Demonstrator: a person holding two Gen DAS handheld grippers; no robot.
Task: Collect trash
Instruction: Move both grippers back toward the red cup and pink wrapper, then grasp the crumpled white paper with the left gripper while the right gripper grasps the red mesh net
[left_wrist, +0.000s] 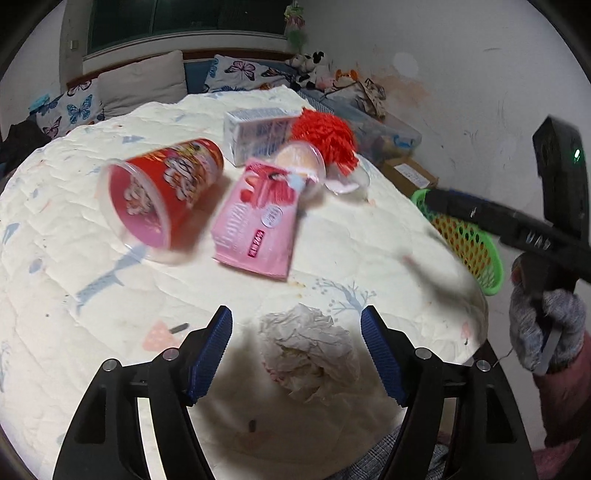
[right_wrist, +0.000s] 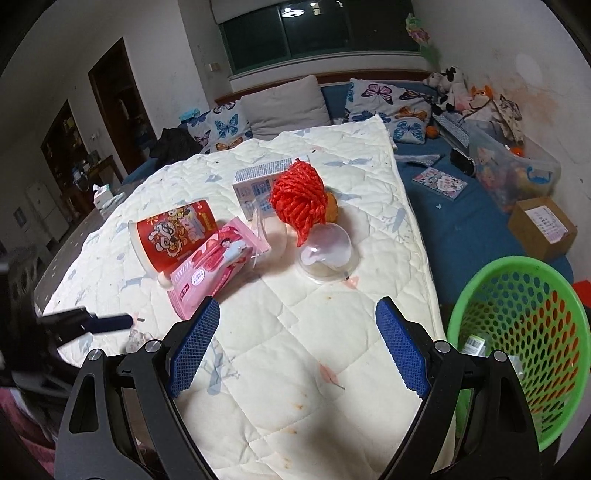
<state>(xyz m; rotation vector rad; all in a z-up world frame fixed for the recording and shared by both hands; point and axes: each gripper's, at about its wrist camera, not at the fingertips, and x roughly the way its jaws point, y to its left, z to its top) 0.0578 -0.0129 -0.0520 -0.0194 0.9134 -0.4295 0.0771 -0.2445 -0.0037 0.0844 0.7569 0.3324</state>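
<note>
Surface: a cream quilted pad (right_wrist: 332, 332) with faint pale-blue and pink prints and a few brownish stains, spread over a table.
Crumpled tissue (left_wrist: 308, 350): white, lying on the pad near its front edge, between the left gripper's blue pads; the pads do not touch it.
Left gripper (left_wrist: 297, 354): jaws spread apart on either side of the tissue, holding nothing.
Right gripper (right_wrist: 297, 343): jaws wide apart above bare quilt, holding nothing.
Other trash on the pad: a red snack cup (right_wrist: 173, 236) on its side; a pink wipes pack (right_wrist: 214, 266) leaning against it; a white and blue carton (right_wrist: 258, 184); a red mesh net (right_wrist: 301, 201) just in front of the carton; a clear plastic dome lid (right_wrist: 327, 251) below the net.
Basket: a green perforated basket (right_wrist: 517, 350) stands beside the pad's right edge, with a few scraps inside.
Room: a blue sofa (right_wrist: 461, 221) runs behind the table, with butterfly-print pillows (right_wrist: 384, 99), a grey cushion (right_wrist: 284, 103) and soft toys (right_wrist: 450, 88) in the corner.
Also there: a cardboard box (right_wrist: 543, 227) on the sofa, a dark window (right_wrist: 317, 33) above it, and scuffed white walls.
</note>
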